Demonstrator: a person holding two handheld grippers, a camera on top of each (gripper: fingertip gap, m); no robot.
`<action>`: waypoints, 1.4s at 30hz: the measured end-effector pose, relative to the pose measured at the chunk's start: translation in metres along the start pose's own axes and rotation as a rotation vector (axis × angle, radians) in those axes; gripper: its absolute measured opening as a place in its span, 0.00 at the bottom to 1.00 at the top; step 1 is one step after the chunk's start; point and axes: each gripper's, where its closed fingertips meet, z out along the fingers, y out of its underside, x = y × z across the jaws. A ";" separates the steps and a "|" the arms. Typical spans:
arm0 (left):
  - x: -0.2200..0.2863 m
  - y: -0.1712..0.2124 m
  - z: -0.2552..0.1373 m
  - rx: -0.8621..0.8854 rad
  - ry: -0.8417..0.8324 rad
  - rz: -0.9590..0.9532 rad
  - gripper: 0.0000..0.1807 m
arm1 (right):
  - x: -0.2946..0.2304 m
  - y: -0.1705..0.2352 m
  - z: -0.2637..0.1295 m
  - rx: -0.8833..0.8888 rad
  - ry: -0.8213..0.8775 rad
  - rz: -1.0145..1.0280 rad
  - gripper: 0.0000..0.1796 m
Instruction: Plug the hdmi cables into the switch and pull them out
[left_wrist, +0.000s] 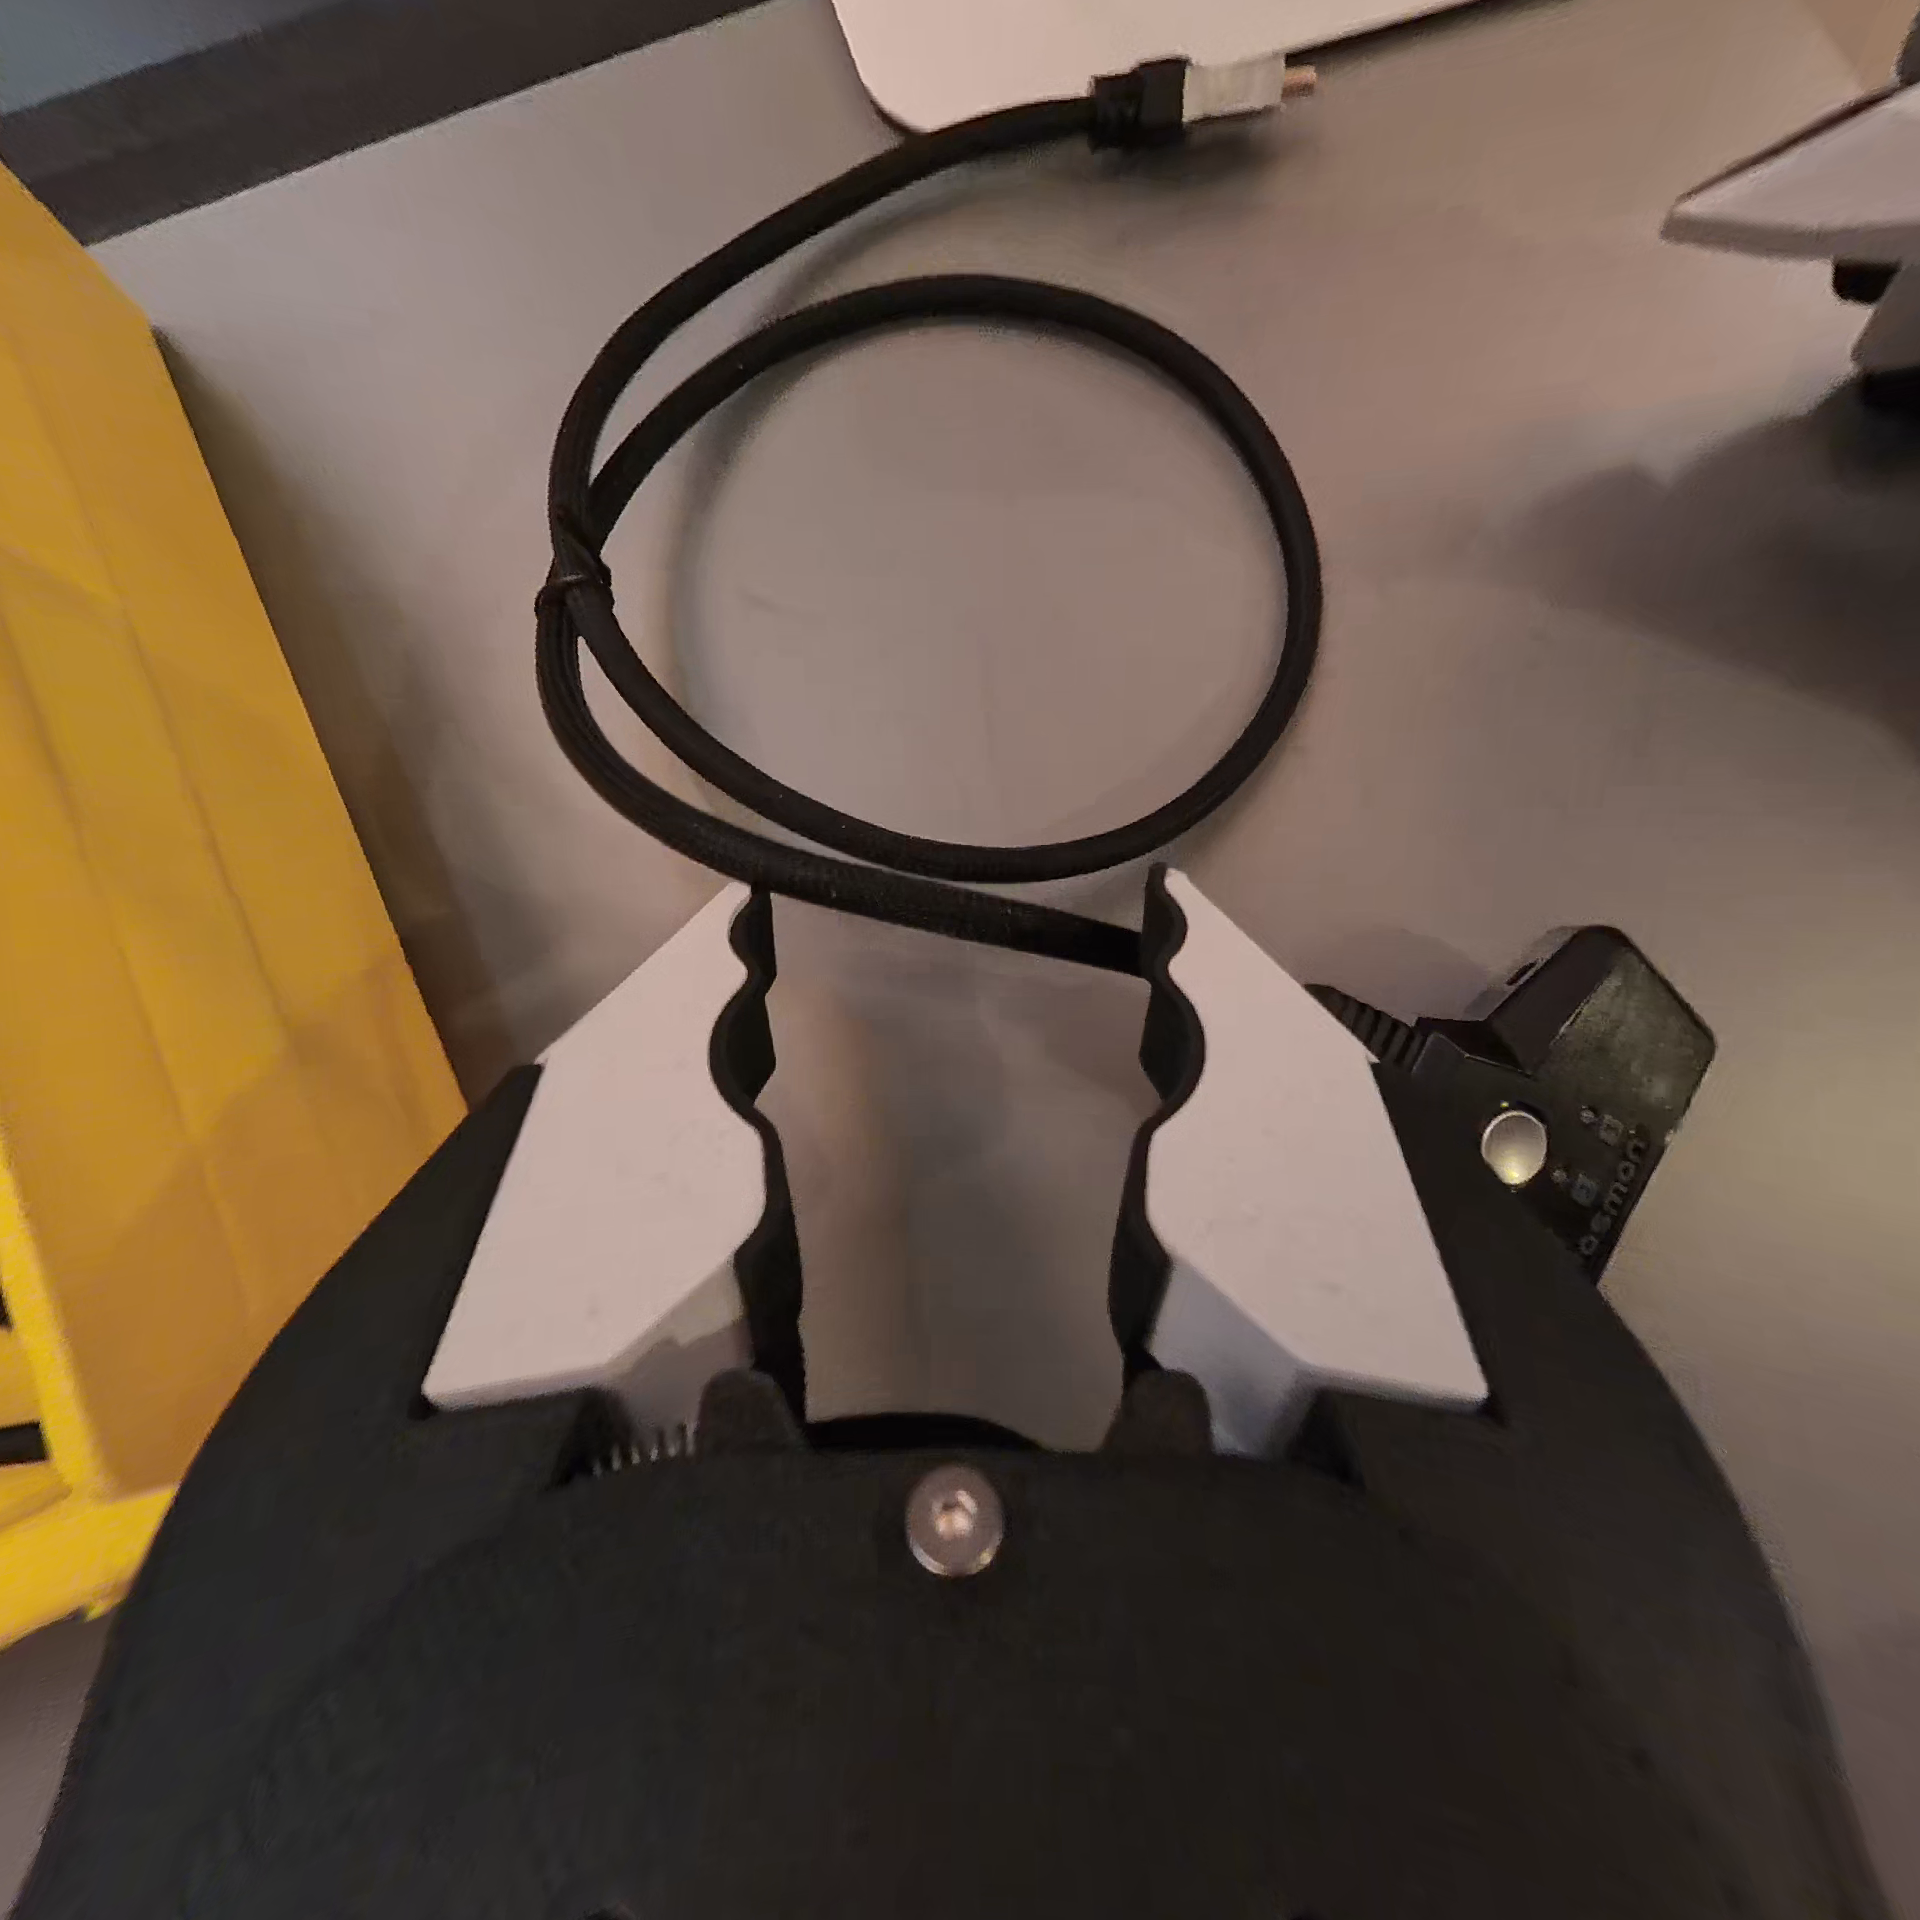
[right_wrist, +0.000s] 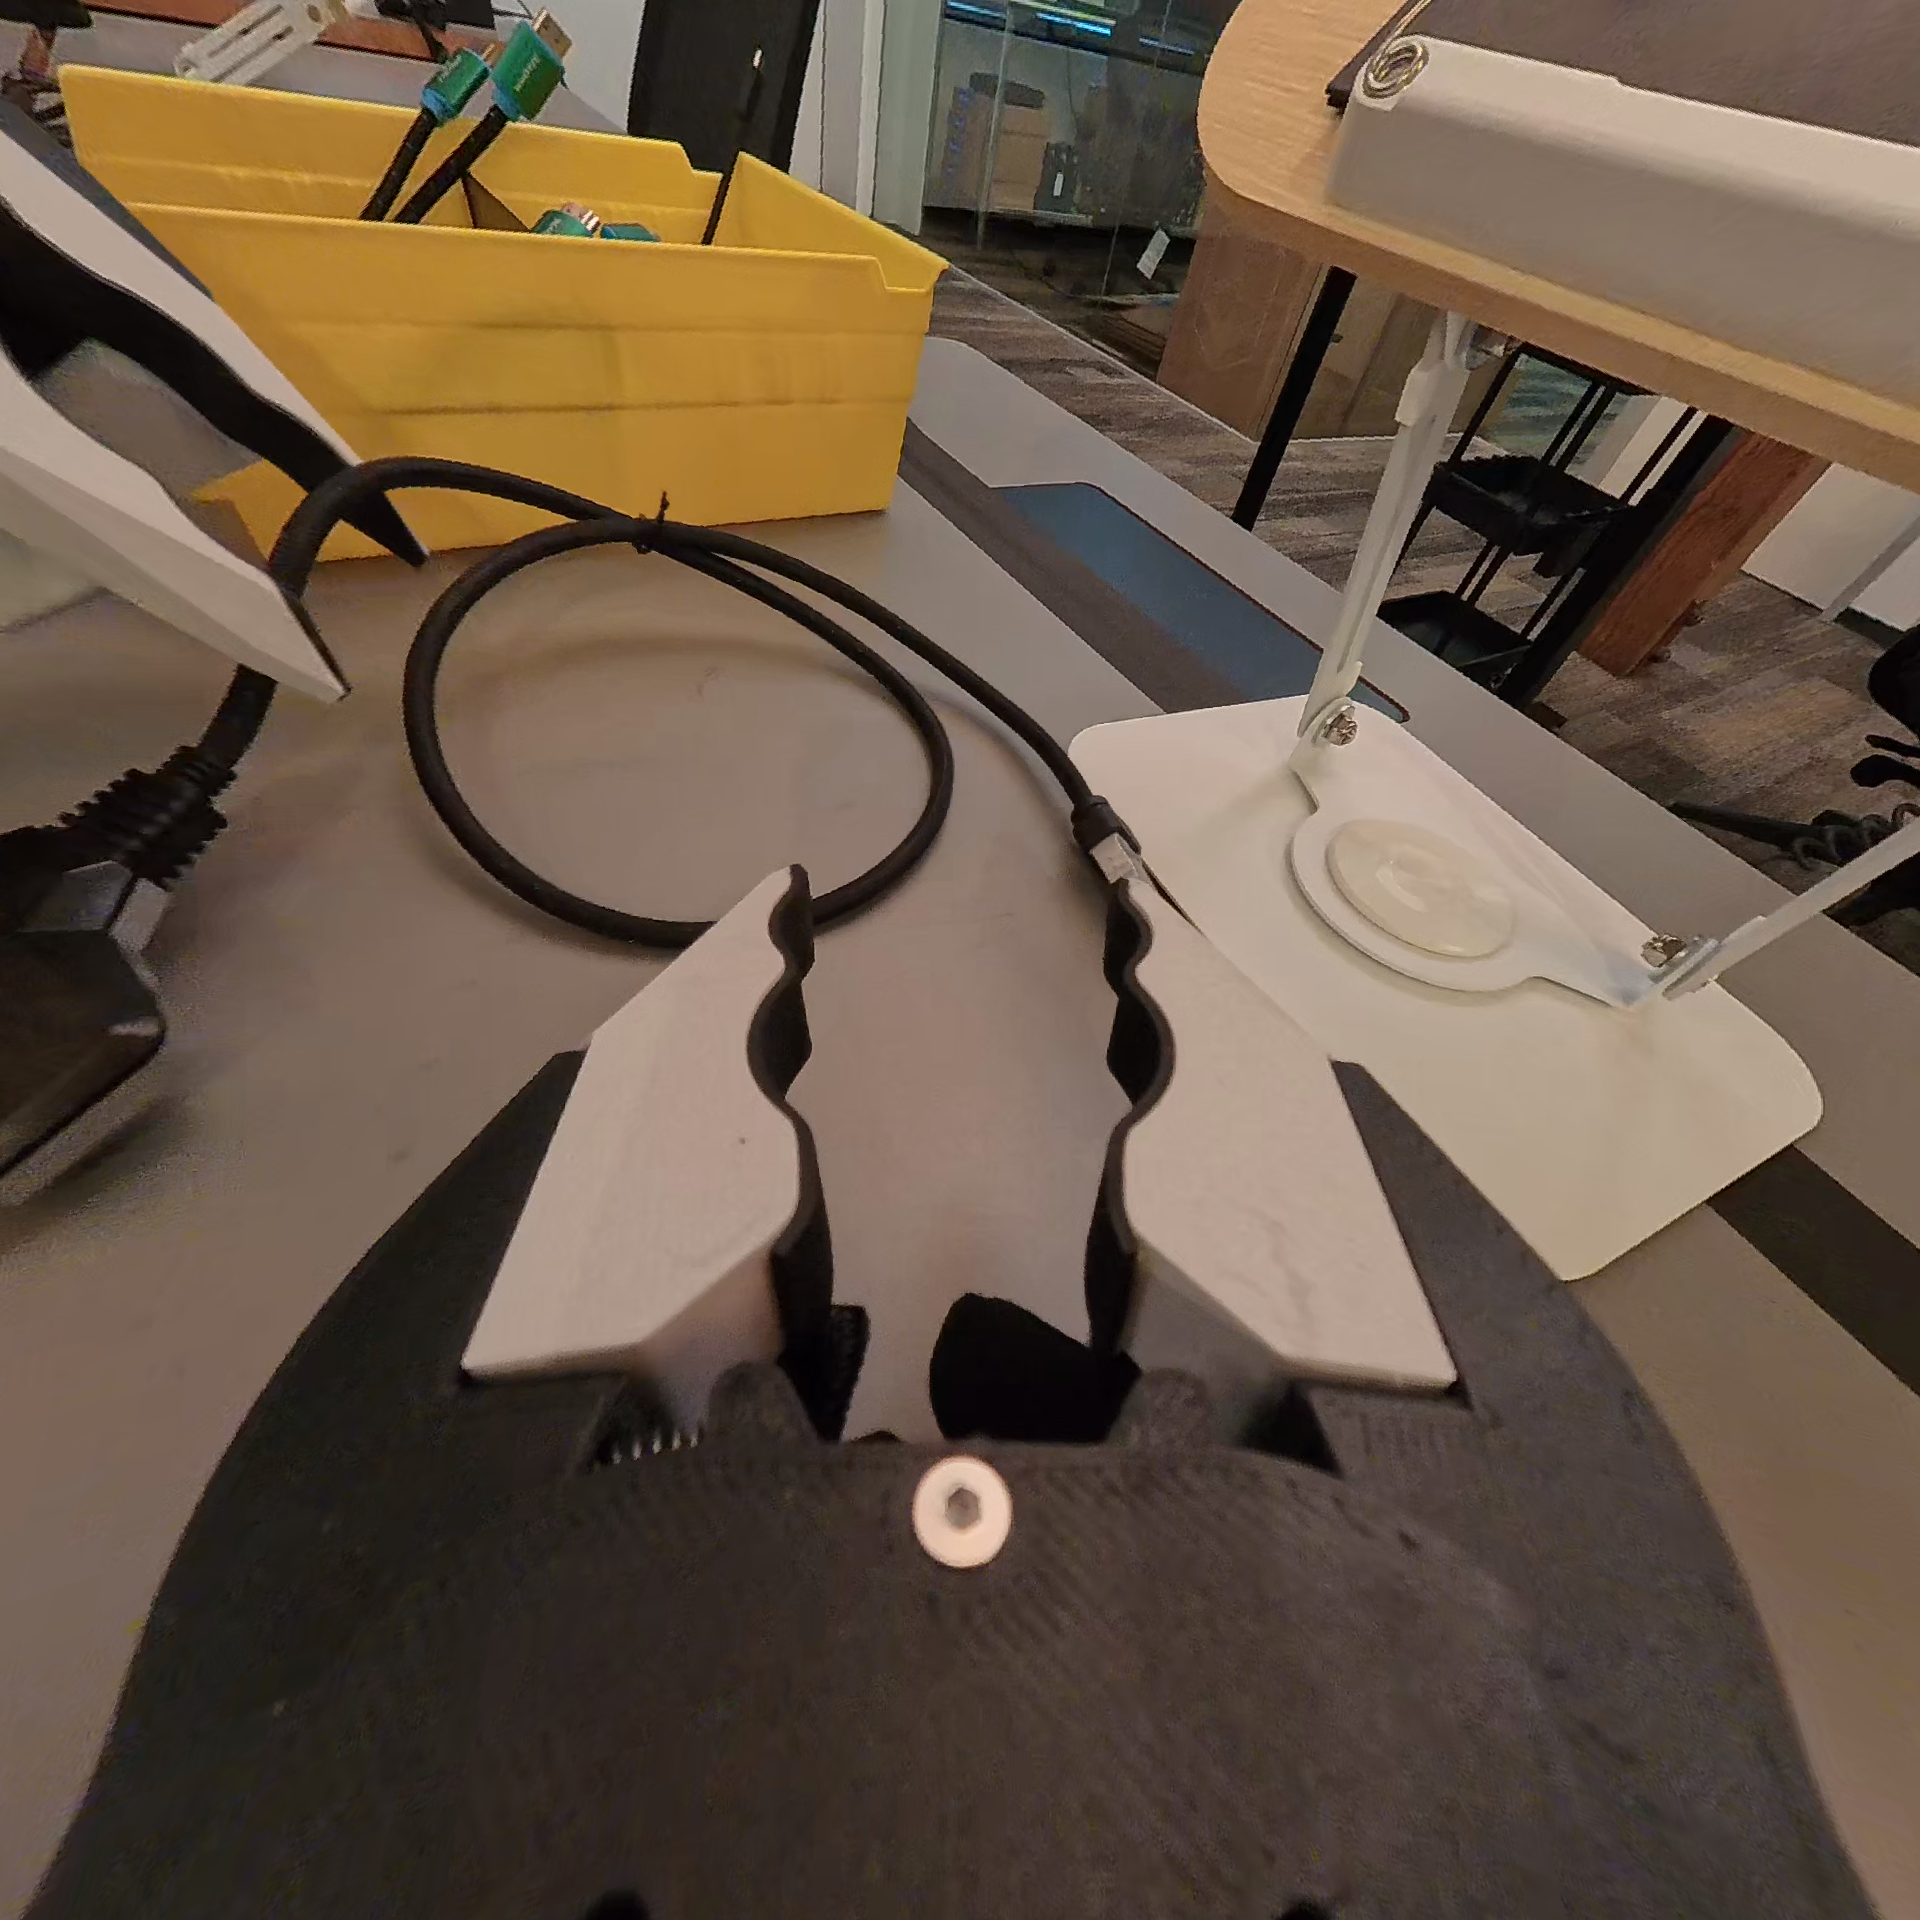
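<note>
A black braided HDMI cable (left_wrist: 1304, 582) lies in a loop on the grey table. Its free plug (left_wrist: 1174, 94), with a silver shell, lies at the far end by a white base. Its other end runs behind my left gripper's right finger into the black switch (left_wrist: 1558, 1070). My left gripper (left_wrist: 958, 904) is open and empty, just above the cable beside the switch. In the right wrist view my right gripper (right_wrist: 961, 894) is open and empty. The free plug (right_wrist: 1107, 842) lies just beyond its right fingertip and the cable loop (right_wrist: 940, 769) is ahead. The switch (right_wrist: 62, 997) is at the left, under the left gripper (right_wrist: 156, 540).
A yellow bin (right_wrist: 520, 343) with green-headed HDMI cables (right_wrist: 525, 73) stands at the table's back left; it also shows in the left wrist view (left_wrist: 156, 831). A white lamp stand's base (right_wrist: 1455, 1039) sits to the right of the plug, its arm overhead. The table edge runs behind it.
</note>
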 end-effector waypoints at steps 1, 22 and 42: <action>0.001 0.003 -0.002 -0.014 0.003 0.005 0.41 | 0.000 0.000 0.000 -0.001 -0.001 0.000 0.31; 0.011 0.026 -0.067 -0.131 0.036 0.404 0.32 | -0.003 0.002 0.002 -0.012 -0.007 -0.013 0.30; 0.014 0.039 0.012 -0.554 0.195 0.977 0.11 | 0.001 -0.002 -0.001 0.016 -0.020 0.035 0.30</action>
